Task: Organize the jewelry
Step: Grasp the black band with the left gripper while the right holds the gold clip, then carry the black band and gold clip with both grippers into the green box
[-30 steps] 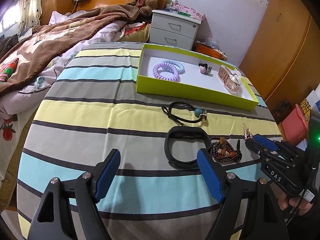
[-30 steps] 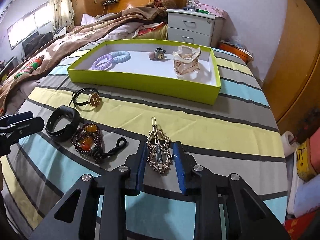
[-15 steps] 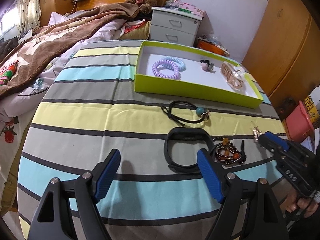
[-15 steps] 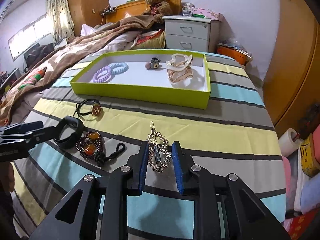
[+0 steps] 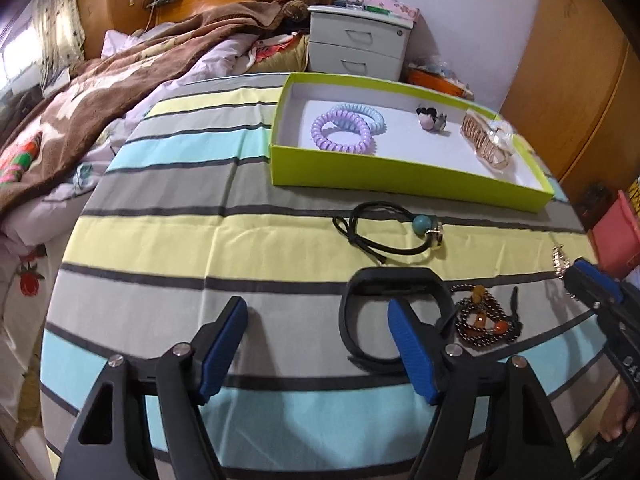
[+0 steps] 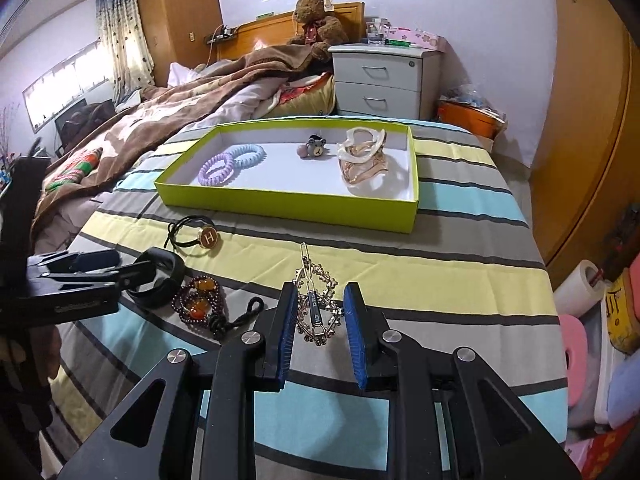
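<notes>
My right gripper [image 6: 320, 304] is shut on a gold hair clip [image 6: 316, 300] and holds it above the striped cloth; the clip tip also shows in the left wrist view [image 5: 559, 258]. My left gripper [image 5: 316, 324] is open and empty, its right finger over a black wristband [image 5: 394, 312]. A dark beaded bracelet [image 5: 484, 322] lies right of the band. A black hair tie with a teal bead [image 5: 394, 232] lies in front of the green tray [image 5: 400, 178]. The tray [image 6: 280, 200] holds purple and blue coil ties [image 6: 230, 162], a bear clip [image 6: 314, 146] and claw clips [image 6: 364, 156].
The striped table [image 5: 180, 240] stands beside a bed with a brown blanket [image 5: 100, 92] on the left. A white nightstand [image 5: 358, 46] stands behind the tray. A wooden wardrobe [image 6: 584, 100] and floor clutter are on the right.
My right gripper has lifted the gold hair clip higher off the cloth. My left gripper has shifted slightly right and forward toward the wristband.
</notes>
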{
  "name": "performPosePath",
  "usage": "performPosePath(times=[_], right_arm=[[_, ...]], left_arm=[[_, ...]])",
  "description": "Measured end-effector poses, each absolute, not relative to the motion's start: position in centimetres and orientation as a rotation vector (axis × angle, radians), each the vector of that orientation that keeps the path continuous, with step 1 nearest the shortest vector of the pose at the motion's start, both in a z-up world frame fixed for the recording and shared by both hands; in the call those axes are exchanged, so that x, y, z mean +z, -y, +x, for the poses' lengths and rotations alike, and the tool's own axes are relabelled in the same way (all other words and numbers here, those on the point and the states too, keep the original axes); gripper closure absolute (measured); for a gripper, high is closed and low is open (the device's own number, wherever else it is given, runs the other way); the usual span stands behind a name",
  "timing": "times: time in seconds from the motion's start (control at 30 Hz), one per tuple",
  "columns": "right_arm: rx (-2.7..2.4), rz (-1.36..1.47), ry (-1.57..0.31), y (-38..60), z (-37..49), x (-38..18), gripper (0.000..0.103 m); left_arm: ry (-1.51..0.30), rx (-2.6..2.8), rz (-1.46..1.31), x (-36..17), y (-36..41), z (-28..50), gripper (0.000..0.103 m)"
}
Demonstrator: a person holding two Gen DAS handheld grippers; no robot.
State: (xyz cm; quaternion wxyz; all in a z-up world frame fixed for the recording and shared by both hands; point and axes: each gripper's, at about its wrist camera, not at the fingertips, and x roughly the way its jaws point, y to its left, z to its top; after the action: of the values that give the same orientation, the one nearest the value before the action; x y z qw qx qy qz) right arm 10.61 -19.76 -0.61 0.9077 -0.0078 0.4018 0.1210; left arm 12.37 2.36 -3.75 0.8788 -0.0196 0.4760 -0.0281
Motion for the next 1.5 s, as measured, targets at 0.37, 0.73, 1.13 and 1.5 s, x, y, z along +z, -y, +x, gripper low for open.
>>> performPosePath(times=[0.37,0.73,1.13,1.5], right_arm=[[0.252,0.000,-0.824,20.0,10.7,-0.5,0.078],[0.248,0.004,-0.820,20.0,10.6,-0.3,0.078],[0.246,0.003,-0.798,19.8,10.0,0.4,0.078],[0.251,0.010,-0.760,19.7,9.6,2.1,0.078]], left_arm=[[-0.981,-0.080,0.055,-3.6,-1.0,12.4,0.073],[-0.969,-0.086,0.028,-3.2,-1.0,12.2,0.098],[-0.906,-0.085,-0.002,-1.2,-1.9,11.3,0.098],[-0.858,-0.087,-0.031,1.0,-2.7,10.5,0.098]])
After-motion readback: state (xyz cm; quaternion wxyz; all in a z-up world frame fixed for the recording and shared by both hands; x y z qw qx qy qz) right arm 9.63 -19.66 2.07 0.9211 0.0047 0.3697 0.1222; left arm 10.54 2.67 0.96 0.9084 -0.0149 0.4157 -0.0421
